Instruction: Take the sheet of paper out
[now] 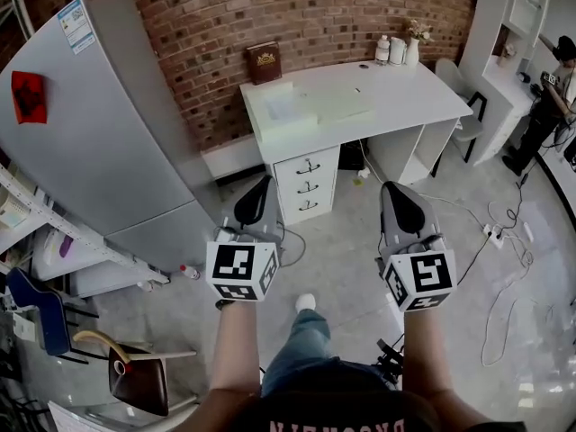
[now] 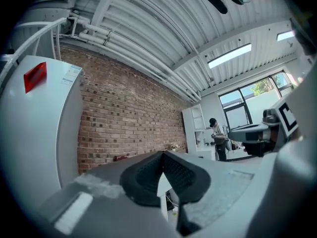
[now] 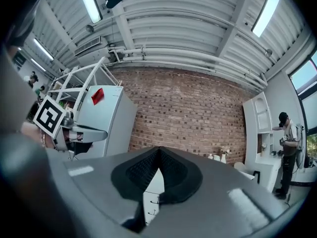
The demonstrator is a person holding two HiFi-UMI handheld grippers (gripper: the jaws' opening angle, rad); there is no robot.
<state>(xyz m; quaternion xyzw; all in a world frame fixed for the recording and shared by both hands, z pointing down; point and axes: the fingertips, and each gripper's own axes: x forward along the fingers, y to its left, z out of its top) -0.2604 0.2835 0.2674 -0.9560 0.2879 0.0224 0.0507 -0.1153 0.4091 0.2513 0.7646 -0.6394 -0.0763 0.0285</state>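
The left gripper (image 1: 261,184) and the right gripper (image 1: 391,187) each have their jaws pressed together on nothing, and both are held level, well short of the desk (image 1: 414,97). Its three drawers (image 1: 308,185) are shut, their contents hidden. The paper (image 1: 340,106), a pale flat sheet, lies on the desktop just beside a thicker pale pad (image 1: 281,111). Finer detail is too small to tell.
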